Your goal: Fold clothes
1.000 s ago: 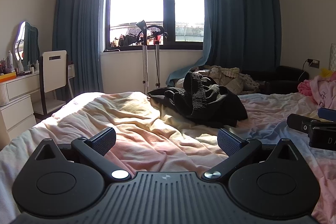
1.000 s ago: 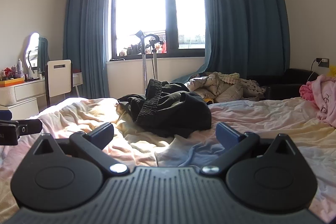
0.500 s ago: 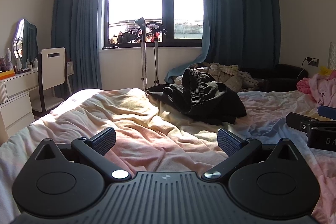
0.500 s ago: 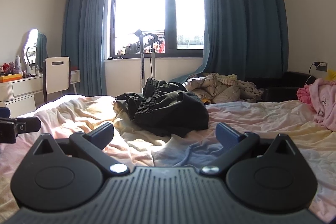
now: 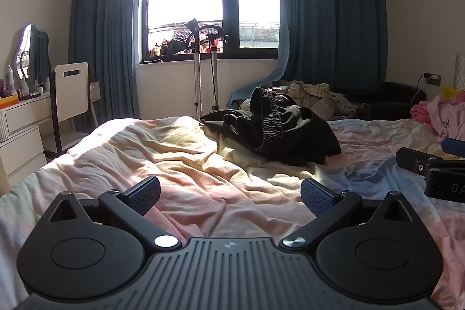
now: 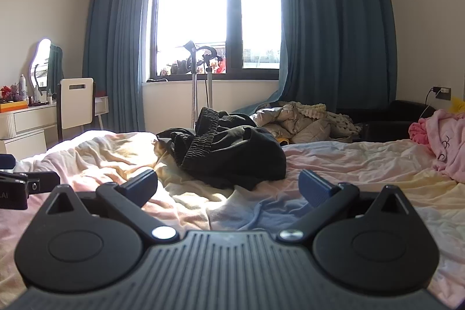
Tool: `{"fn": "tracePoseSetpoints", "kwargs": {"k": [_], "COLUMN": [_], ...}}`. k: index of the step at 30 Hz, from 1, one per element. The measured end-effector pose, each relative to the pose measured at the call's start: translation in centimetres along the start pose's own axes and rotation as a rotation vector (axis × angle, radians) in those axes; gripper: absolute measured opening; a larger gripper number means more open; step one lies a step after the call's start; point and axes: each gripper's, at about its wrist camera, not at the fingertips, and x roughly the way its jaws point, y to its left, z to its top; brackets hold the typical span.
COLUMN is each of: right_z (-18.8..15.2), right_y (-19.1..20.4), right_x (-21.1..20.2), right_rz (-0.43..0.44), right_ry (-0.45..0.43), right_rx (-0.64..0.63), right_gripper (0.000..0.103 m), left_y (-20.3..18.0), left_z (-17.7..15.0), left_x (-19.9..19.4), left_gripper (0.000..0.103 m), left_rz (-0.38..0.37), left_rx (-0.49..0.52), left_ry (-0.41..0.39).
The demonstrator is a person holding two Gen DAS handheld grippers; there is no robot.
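Note:
A crumpled black garment with a ribbed waistband lies in a heap on the bed, ahead of both grippers; it also shows in the right wrist view. My left gripper is open and empty, low over the pastel sheet, well short of the garment. My right gripper is open and empty, also short of the garment. The right gripper shows at the right edge of the left wrist view. The left gripper shows at the left edge of the right wrist view.
Pink clothes lie at the bed's right side. A beige quilt pile and a dark armchair stand beyond the bed. A white dresser with mirror and a chair are at left. A garment steamer stand is by the window.
Both grippers have risen and tilted slightly, so the garment and bed sit a little lower in view. Both stay open and empty.

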Motion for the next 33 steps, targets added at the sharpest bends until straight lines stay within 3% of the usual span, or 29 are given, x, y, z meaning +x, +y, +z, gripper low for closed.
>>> {"fn": "tracePoseSetpoints", "kwargs": {"k": [21, 27, 33], "right_z": [0.4, 0.6, 0.2], "right_y": [-0.8, -2.2, -3.4], "right_x": [2.8, 3.8, 4.5], "right_rz": [-0.038, -0.059, -0.094], "right_ry": [-0.025, -0.020, -0.001], "right_rx": [0.010, 0.032, 0.035], "right_gripper": [0.103, 0.103, 0.103], "left_y": [-0.1, -0.6, -2.7], "left_z": [0.2, 1.3, 2.6], "left_x": [0.8, 3.6, 9.3], "left_gripper": [0.103, 0.103, 0.103], "left_rz": [-0.007, -0.014, -0.031], "left_rx": [0.027, 0.070, 0.065], "left_ry": [0.010, 0.042, 0.037]}}
